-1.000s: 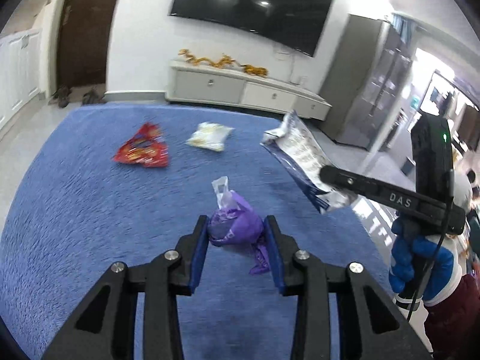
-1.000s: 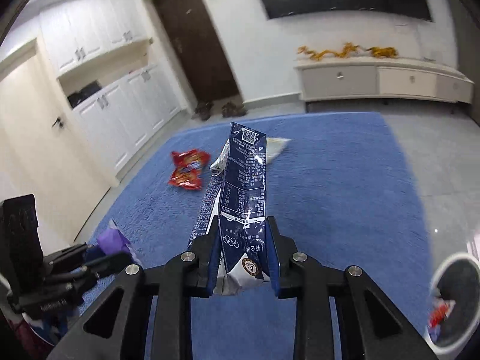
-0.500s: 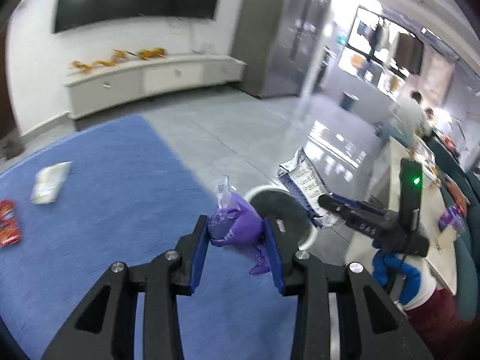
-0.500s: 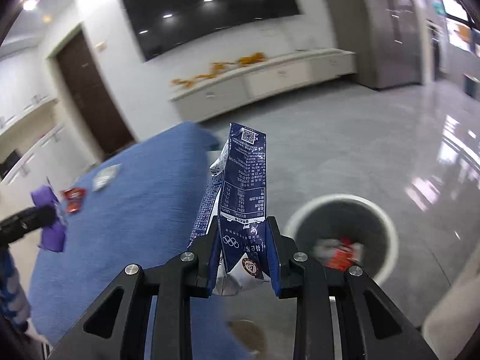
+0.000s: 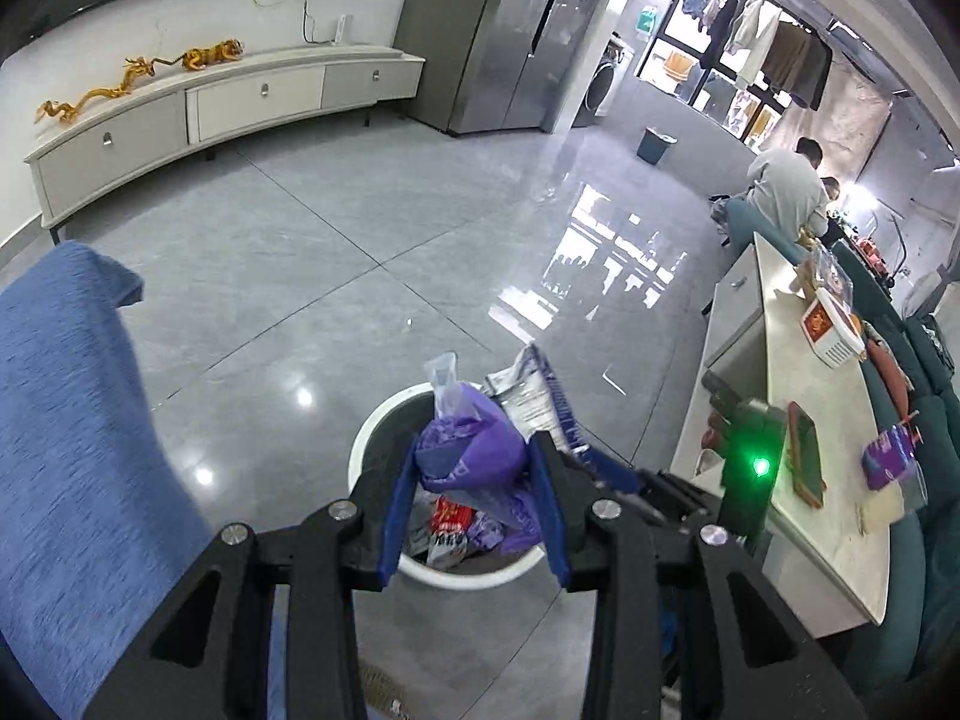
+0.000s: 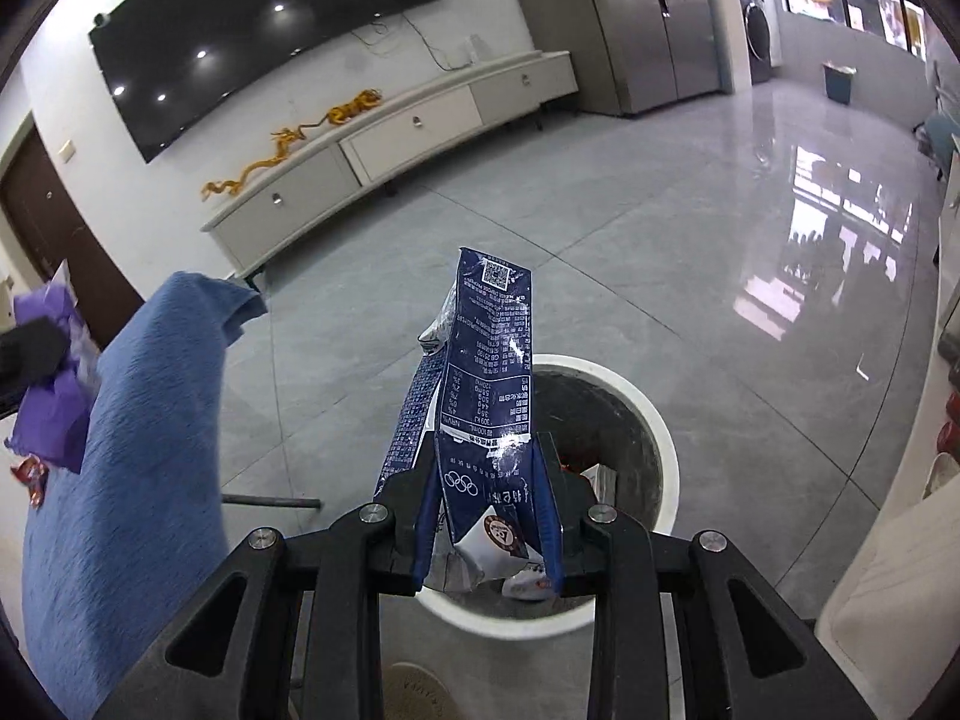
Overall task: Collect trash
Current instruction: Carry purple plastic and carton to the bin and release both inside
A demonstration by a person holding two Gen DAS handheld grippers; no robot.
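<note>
Purple wrapper (image 5: 474,450) clamped in left tongs (image 5: 474,516) | navy carton (image 6: 486,396) clamped in right tongs (image 6: 489,531) | both above white bin (image 6: 663,456)

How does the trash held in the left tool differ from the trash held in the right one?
The purple wrapper in the left tool is crumpled into a soft wad; the dark blue carton in the right tool is flattened, stands tall and carries printed text. The wrapper barely clears its pads; the carton reaches well beyond its own. Both are clamped over the white bin.

glossy grey tile floor (image 5: 372,252), white cabinet (image 5: 228,102).
</note>
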